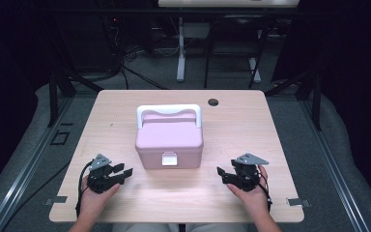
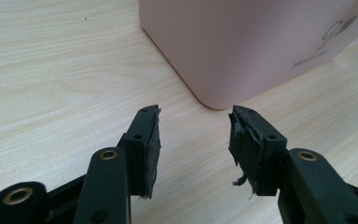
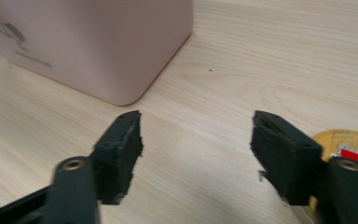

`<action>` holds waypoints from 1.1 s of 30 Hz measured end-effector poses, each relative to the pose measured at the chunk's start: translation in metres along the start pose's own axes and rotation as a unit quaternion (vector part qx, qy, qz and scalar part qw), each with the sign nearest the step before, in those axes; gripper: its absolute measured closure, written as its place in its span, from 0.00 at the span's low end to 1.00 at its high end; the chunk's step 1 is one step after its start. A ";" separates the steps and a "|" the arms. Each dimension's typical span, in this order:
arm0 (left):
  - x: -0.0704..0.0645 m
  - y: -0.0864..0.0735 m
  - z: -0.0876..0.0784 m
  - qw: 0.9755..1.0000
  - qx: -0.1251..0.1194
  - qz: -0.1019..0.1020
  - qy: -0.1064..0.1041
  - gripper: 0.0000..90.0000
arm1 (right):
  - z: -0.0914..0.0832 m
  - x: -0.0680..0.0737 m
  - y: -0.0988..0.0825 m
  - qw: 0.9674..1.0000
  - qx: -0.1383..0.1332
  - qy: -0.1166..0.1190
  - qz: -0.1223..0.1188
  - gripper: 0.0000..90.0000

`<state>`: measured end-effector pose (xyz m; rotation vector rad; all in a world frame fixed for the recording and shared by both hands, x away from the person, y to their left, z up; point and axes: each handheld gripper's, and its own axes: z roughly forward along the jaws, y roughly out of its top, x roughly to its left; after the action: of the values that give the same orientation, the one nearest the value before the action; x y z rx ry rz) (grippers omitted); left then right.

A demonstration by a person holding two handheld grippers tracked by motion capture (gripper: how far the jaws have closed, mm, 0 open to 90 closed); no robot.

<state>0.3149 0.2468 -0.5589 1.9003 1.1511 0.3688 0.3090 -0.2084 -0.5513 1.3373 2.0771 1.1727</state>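
While the pink plastic box with a white handle [image 1: 169, 140] sits mid-table, long axis left-right, latch facing the person, the left gripper [image 1: 124, 173] and right gripper [image 1: 222, 174] flank it, both jaws wide, empty

The worktop [image 1: 251, 145] is evenly lit from above in the high view, while the floor and room beyond it are left in near darkness. A soft shadow is cast just in front of the pink box [image 1: 169, 144]. In the right gripper view, the box [image 3: 93, 42] and the near jaws are softened by slight blur; in the left gripper view, the box's [image 2: 256, 42] wall is rendered sharper. No glare is seen.
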 end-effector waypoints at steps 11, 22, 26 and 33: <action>0.002 0.000 -0.003 1.000 -0.012 -0.012 0.002 0.59 | 0.008 0.009 -0.001 0.998 -0.001 -0.025 -0.052 0.39; 0.001 0.000 -0.006 1.000 -0.016 -0.012 0.008 0.58 | 0.005 0.002 0.000 1.000 -0.013 0.005 -0.018 0.52; 0.002 0.009 -0.008 0.999 -0.020 -0.028 0.013 0.58 | 0.000 0.004 0.008 1.000 -0.014 0.007 -0.023 0.53; 0.004 0.031 -0.005 0.999 -0.020 -0.035 0.021 0.59 | 0.004 0.006 0.021 1.000 0.010 0.026 0.007 0.63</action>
<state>0.3313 0.2461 -0.5323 1.8210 1.2258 0.3933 0.3201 -0.1977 -0.5357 1.3455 2.1243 1.2086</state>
